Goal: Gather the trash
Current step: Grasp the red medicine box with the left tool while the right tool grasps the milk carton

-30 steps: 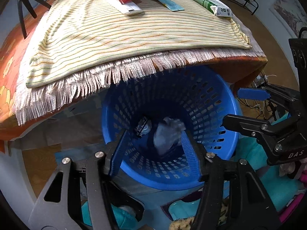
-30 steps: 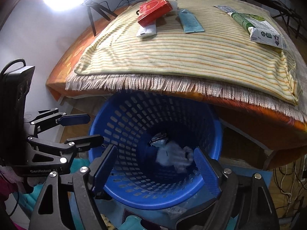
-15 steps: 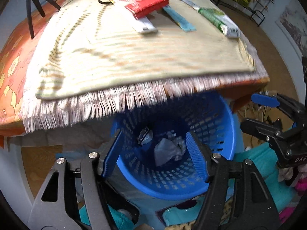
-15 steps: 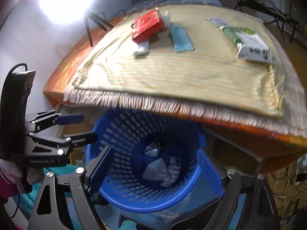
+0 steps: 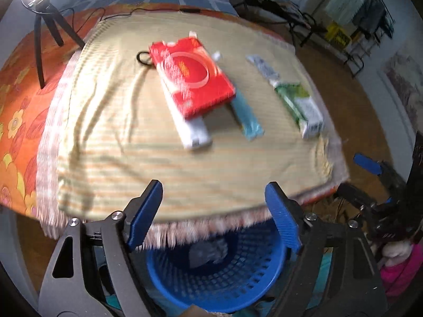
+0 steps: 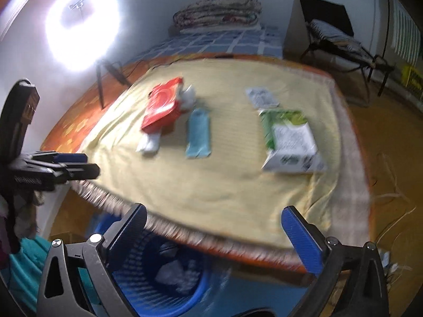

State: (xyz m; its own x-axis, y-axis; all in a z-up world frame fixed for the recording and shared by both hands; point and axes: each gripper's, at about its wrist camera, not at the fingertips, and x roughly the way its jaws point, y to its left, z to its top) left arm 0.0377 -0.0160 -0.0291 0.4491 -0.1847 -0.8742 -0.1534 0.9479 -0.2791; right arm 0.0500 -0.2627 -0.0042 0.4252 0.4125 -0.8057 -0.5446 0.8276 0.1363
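The blue slatted basket (image 5: 238, 285) (image 6: 127, 272) stands on the floor under the fringed edge of the bed, with crumpled paper (image 5: 208, 252) (image 6: 177, 274) inside it. On the striped yellow cloth lie a red box (image 5: 191, 78) (image 6: 162, 105), a white packet (image 5: 194, 132) under it, a teal packet (image 5: 247, 117) (image 6: 198, 133) and a green-white packet (image 5: 298, 105) (image 6: 288, 137). My left gripper (image 5: 212, 198) (image 6: 84, 164) and right gripper (image 6: 212, 211) (image 5: 357, 174) hover over the bed's near edge above the basket. Both sets of jaws are opening, with nothing between them.
A small grey-white wrapper (image 6: 261, 97) lies beyond the green packet and a black hair tie (image 5: 144, 58) lies beside the red box. A ring light (image 6: 79, 26) on a tripod (image 5: 47, 34) stands at the left. Black folding chair (image 6: 341, 39) at the right; cables (image 6: 391, 192) on the floor.
Both grippers have risen from over the basket's mouth and tilted up toward the bed top. Their jaws have spread wider. The crumpled paper stays in the basket.
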